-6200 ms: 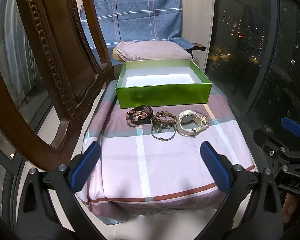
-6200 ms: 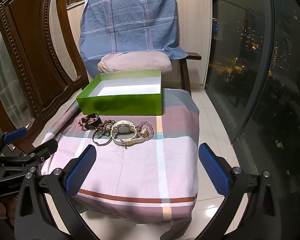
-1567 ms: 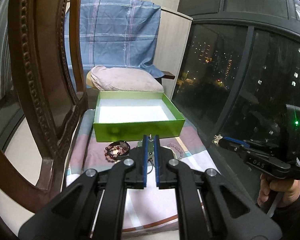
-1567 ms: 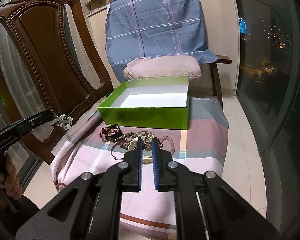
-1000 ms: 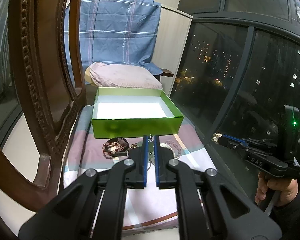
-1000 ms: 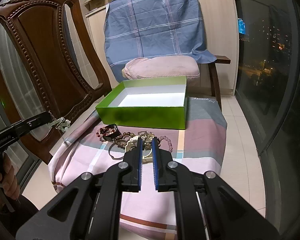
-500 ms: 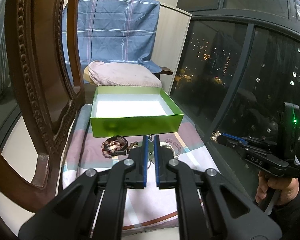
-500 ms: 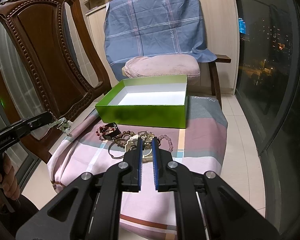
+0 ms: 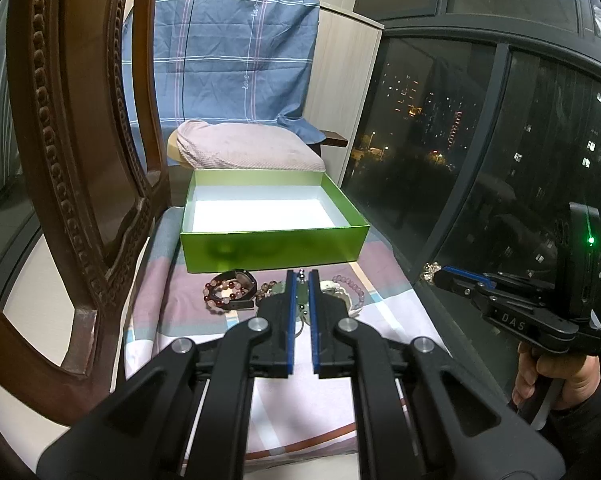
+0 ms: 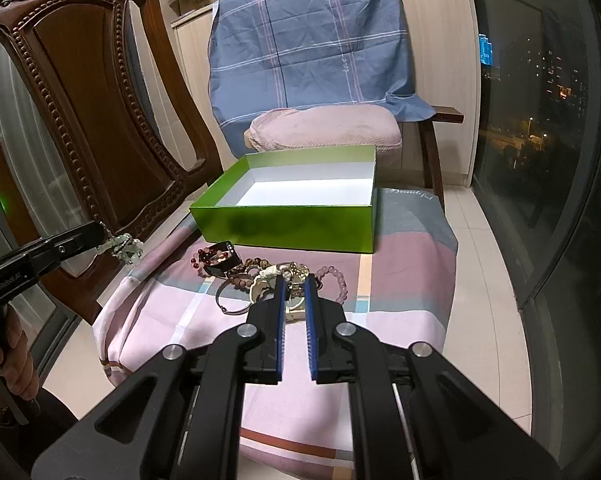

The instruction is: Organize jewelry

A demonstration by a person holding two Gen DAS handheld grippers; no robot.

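Both grippers hover level above the near edge of the cloth-covered seat (image 10: 404, 320). My left gripper (image 9: 301, 274) is shut on a pale green jade piece (image 10: 126, 249), which dangles from its tip (image 10: 102, 236) in the right wrist view. My right gripper (image 10: 293, 278) is shut on a small pale bead piece (image 9: 429, 270), seen at its tip (image 9: 438, 276) in the left wrist view. On the cloth lie a dark watch with red beads (image 9: 230, 292), a brown bead bracelet (image 10: 244, 270), a silver bangle (image 10: 230, 308), a white watch (image 10: 262, 284) and a pink bead bracelet (image 10: 336, 276). Behind them stands the open green box (image 9: 274, 248), white inside.
A carved wooden chair back (image 9: 80, 160) rises close on the left. A pink cushion (image 10: 324, 128) and a blue plaid cloth (image 10: 312, 48) sit behind the box. Dark window glass (image 9: 500, 140) runs along the right. A hand (image 9: 556, 376) grips the right tool.
Six seconds ago both grippers stood open over the seat; now each is shut on a small piece lifted off the cloth. Over the last second nothing has visibly moved.
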